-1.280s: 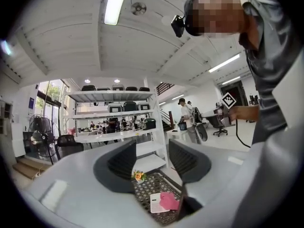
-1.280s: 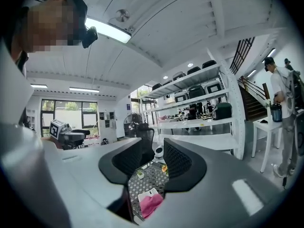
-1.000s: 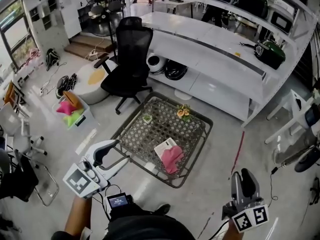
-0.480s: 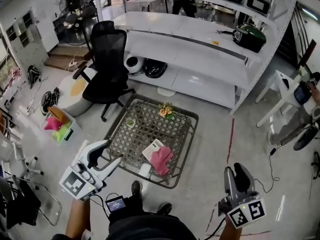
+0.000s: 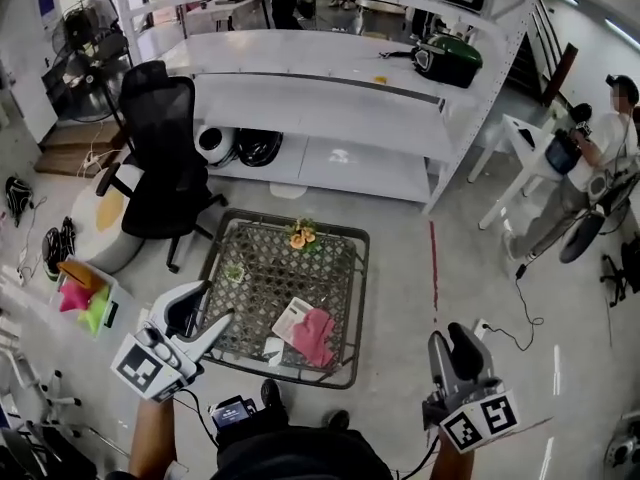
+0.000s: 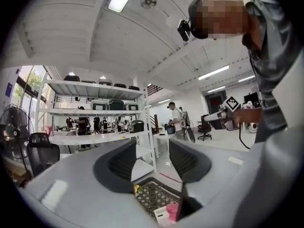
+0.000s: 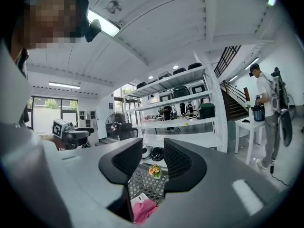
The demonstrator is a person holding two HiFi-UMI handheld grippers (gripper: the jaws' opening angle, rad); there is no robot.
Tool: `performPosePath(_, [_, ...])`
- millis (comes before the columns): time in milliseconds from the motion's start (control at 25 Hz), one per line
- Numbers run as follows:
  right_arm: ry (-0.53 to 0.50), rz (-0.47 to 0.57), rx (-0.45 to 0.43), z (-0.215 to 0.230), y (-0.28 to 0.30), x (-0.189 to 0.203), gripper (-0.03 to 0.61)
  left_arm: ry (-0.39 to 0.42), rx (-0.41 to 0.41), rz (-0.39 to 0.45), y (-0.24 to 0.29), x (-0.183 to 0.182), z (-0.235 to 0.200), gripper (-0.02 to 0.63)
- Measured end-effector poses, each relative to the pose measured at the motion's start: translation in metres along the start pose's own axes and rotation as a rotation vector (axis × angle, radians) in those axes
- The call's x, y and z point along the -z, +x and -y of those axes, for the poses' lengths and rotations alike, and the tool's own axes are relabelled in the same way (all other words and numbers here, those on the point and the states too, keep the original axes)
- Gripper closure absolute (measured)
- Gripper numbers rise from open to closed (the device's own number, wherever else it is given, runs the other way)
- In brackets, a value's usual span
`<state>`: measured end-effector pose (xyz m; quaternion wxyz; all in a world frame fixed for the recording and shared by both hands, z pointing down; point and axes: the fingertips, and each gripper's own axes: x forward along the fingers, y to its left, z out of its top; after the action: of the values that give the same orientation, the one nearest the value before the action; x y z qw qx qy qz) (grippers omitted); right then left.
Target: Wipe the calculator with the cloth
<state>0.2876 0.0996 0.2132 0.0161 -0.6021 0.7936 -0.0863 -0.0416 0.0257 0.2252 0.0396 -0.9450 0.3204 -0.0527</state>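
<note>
A white shelf unit (image 5: 330,98) runs across the back of the room, with a green-and-black appliance (image 5: 448,60) on its upper board. In front of it, on the grey floor (image 5: 400,298), stands a low table (image 5: 330,268) with a dark lattice top. A black chair (image 5: 160,158) stands just beyond the table's far left corner. A person (image 5: 590,168) stands well off to the right, beside a small white side table (image 5: 520,138).

The left gripper (image 5: 215,304) is held level by the table's front left corner. In the left gripper view its jaws stand wide apart with nothing between them. The right gripper (image 5: 450,336) is held level over the floor, well to the right of the table. Its jaws are parted by a narrower gap and are also empty.

The white calculator (image 5: 290,318) lies flat on the table near the front edge. The pink cloth (image 5: 316,336) lies crumpled over its right end, touching it. Neither gripper touches either one. Orange flowers (image 5: 300,236) sit near the table's far edge, and a small green plant (image 5: 235,273) sits toward its left side.
</note>
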Motion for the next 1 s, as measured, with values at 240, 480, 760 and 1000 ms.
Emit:
performPosePath(240, [-0.018,-0.021,0.049,-0.039,0.027,0.007,0.459,0.029,0.051,0.058,-0.005,0.012,-0.051,0.38])
performPosePath(480, [-0.035,-0.054,0.077,-0.076,0.052,0.021,0.459,-0.012,0.088,0.078,-0.016,0.033,-0.089,0.38])
performPosePath(760, [-0.048,-0.108,0.082,-0.103,0.069,0.038,0.459,-0.053,0.126,0.094,-0.018,0.049,-0.104,0.38])
performPosePath(1000, [-0.028,-0.156,0.04,-0.111,0.089,0.061,0.454,-0.06,0.101,0.074,-0.03,0.059,-0.112,0.38])
